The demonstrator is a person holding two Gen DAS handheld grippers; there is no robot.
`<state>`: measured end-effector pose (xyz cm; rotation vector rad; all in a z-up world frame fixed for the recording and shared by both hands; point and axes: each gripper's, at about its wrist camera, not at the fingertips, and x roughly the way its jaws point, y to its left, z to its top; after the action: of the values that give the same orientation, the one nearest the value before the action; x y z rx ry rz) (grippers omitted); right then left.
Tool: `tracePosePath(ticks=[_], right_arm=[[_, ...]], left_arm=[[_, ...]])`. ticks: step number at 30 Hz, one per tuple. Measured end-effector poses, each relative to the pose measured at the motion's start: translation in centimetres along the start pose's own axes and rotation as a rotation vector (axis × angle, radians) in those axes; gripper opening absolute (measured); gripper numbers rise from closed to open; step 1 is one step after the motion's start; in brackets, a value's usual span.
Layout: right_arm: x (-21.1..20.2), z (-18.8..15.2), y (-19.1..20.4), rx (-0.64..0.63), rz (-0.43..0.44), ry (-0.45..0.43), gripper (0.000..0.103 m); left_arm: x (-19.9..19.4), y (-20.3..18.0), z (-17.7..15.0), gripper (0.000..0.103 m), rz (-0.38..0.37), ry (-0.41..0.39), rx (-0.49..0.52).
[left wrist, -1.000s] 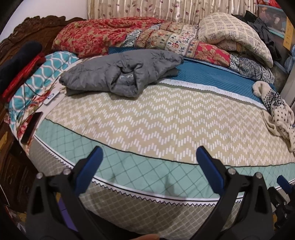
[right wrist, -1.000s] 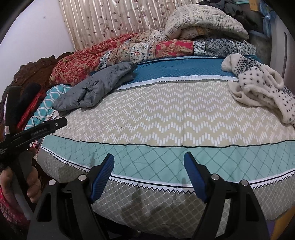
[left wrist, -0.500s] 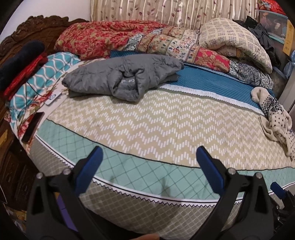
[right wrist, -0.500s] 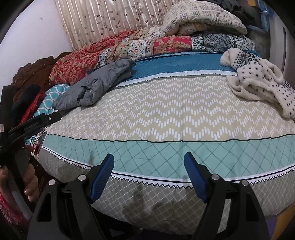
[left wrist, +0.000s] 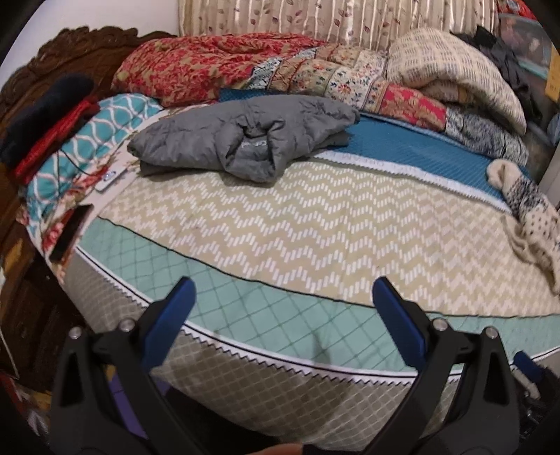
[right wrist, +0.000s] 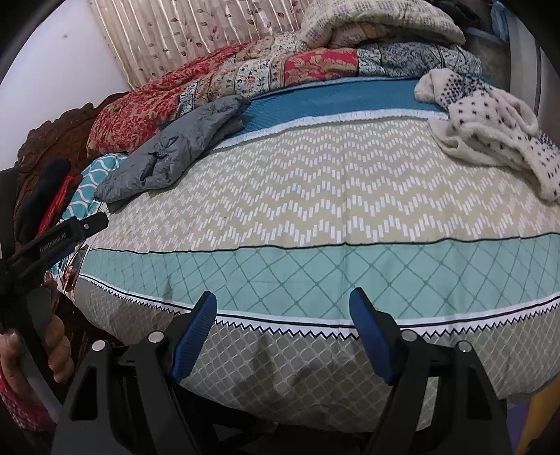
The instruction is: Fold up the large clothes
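Here, left claw (left wrist: 280, 308) released, blue pads wide apart, nothing between them, hovering over the near edge of the bed (left wrist: 315, 245). Right claw (right wrist: 283, 329) also released, pads spread, nothing held, over the same near edge by the zigzag trim. In the right wrist view the left claw shows again at the far left (right wrist: 75, 229), with the person's left hand (right wrist: 31, 360) wrapped round its handle.

Grey puffer jacket (left wrist: 245, 136) lies bundled and crumpled on the far left part of the bed, well apart from both claws, its far end reaching the blue stripe of the cover. Same jacket in the right wrist view (right wrist: 175, 147). Cream knit sweater with dark dots (right wrist: 490, 122) lies heaped on the right side of the bed, partly on the blue stripe, also apart from the claws.

Behind the jacket, a red floral quilt (left wrist: 217, 66) rolled along the back, a cream patterned blanket (left wrist: 455, 77) on top of it at right. Curtain (left wrist: 332, 17) behind. Carved wooden headboard (left wrist: 70, 45) at left, a dark phone (left wrist: 70, 234) on the bed's left edge.
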<state>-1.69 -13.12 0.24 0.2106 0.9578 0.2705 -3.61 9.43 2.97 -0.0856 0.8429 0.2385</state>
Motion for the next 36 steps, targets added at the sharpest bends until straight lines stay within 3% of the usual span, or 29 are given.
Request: tracePosePath(ticks=[8, 13, 18, 26, 36], right_arm=[[-0.4, 2.2, 2.0, -0.074, 0.037, 0.02, 0.08], [-0.8, 3.3, 4.6, -0.12, 0.063, -0.015, 0.08], [-1.1, 2.2, 6.1, -0.13, 0.076, -0.076, 0.08], [-0.7, 1.9, 5.5, -0.089, 0.08, -0.086, 0.08], [-0.5, 1.6, 5.8, -0.098, 0.091, -0.069, 0.08]], left_arm=[[-0.2, -0.4, 2.5, 0.097, -0.017, 0.034, 0.02], [-0.3, 0.6, 2.7, 0.097, 0.01, 0.028, 0.001], [0.2, 1.8, 2.5, 0.097, 0.04, 0.043, -0.026], [-0.8, 1.8, 2.8, 0.097, 0.107, -0.023, 0.004], [-1.7, 1.6, 3.1, 0.097, 0.1, -0.05, 0.017]])
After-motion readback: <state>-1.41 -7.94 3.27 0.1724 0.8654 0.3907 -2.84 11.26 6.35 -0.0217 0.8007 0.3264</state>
